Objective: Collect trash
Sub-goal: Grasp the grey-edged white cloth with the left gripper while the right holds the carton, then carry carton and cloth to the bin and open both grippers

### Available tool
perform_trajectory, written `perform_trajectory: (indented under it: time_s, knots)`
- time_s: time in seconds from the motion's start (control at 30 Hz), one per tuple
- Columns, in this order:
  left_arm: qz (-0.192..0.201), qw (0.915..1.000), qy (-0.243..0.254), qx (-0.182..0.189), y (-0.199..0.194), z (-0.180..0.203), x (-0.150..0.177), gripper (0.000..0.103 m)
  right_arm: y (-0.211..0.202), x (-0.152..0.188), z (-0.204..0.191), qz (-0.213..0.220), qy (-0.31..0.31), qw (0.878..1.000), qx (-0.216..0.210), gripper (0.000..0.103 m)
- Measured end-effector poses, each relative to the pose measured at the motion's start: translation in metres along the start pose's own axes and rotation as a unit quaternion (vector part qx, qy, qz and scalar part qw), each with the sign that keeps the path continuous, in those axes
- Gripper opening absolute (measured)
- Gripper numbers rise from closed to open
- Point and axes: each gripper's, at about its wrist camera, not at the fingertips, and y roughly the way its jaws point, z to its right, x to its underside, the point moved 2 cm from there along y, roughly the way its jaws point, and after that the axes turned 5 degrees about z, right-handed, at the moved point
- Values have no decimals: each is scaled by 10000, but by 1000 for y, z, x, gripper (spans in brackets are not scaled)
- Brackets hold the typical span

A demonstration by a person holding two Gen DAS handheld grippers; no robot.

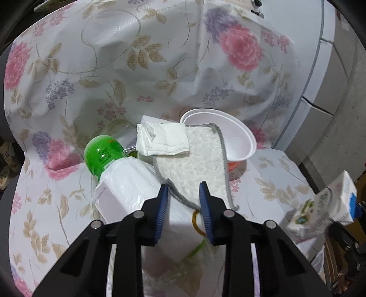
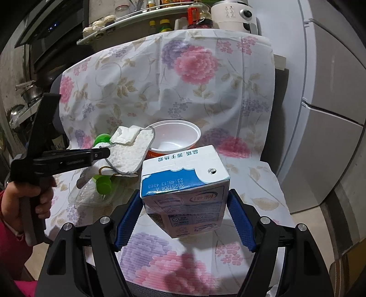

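Observation:
A pile of trash lies on a chair under a floral cover: a green plastic bottle, a white cloth with grey edging, a crumpled tissue, a white paper bowl and a white packet. My left gripper is open, its fingers just over the cloth's near edge. My right gripper is shut on a blue and white milk carton, held above the seat. The carton also shows in the left wrist view. The left gripper shows in the right wrist view.
A grey refrigerator stands right of the chair. Shelves with jars and bottles and a white appliance are behind it. A stove with pots is at the left. A green cap and clear plastic lie on the seat.

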Motion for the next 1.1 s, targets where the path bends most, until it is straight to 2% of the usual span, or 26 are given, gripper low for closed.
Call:
perform_trajectory:
  time_s: [0.03, 0.07, 0.13, 0.3, 0.47, 0.6, 0.83, 0.93, 1.1]
  knots:
    - [-50, 10000, -13, -9, 3, -1, -1, 18, -1, 0, 1, 13, 6, 10000, 5, 75]
    - [-81, 10000, -25, -14, 5, -1, -1, 9, -1, 0, 1, 21, 11, 10000, 9, 75]
    - [-108, 9999, -73, 10, 7, -3, -1, 4, -2, -1, 3, 48, 35, 10000, 16, 75]
    - [233, 9995, -87, 180, -9, -4, -12, 3, -5, -5, 7, 121, 114, 9999, 6, 75]
    - [835, 9949, -183, 544, -58, -3, -37, 2, -13, -15, 8, 278, 174, 9995, -40, 75]
    - [1229, 9904, -116, 620, -94, 1, -48, 2, -21, -20, 7, 407, 206, 9989, -75, 75]
    - [1413, 9879, -77, 631, -114, 0, -31, 2, -19, -15, 9, 386, 328, 9984, -232, 75]
    - [1366, 9873, -208, 782, -115, -4, -18, 2, -20, -10, 8, 360, 330, 9987, -161, 75]
    - [1716, 9768, 50, 1282, -141, 19, -2, 2, -47, -7, 13, 571, 344, 9978, 51, 75]
